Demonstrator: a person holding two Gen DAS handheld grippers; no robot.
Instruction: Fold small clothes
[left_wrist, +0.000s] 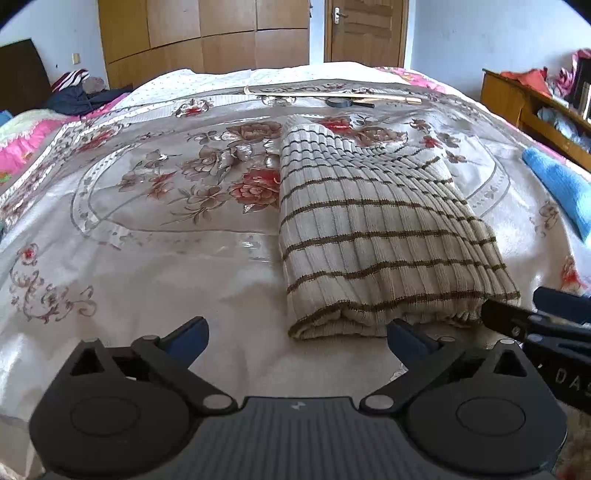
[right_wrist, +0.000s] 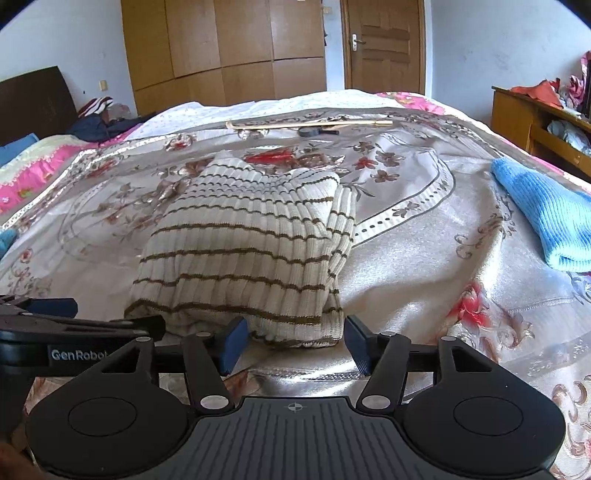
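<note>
You stand over one wide bed (right_wrist: 424, 236) dressed in a silvery satin cover printed with red and brown flowers. Near its middle lies one cream ribbed knit garment with thin brown stripes (left_wrist: 369, 236), folded into a thick bundle; its near hem sits just in front of both tools. One folded sky-blue knit piece (right_wrist: 546, 218) rests well apart on the right side of the cover, and one pale wooden stick (left_wrist: 332, 95) lies across the far end beside a small dark object too small to identify.

Your left tool (left_wrist: 297, 338) stands with its blue-padded jaws spread wide, nothing between them, the bundle's near left corner just beyond. Your right tool (right_wrist: 295, 341) is also parted, pads clear of the cloth, with the bundle's hem just ahead of the gap; the pictures show no grip.

The fold looks close to finished, but it is loose. One striped layer (right_wrist: 341, 236) droops off the bundle's right edge, and in my judgement any brush from a pad could drag it out and spoil the shape. The slick satin could let the whole bundle slide if you nudge it. The two tools also sit close together and could knock.
</note>
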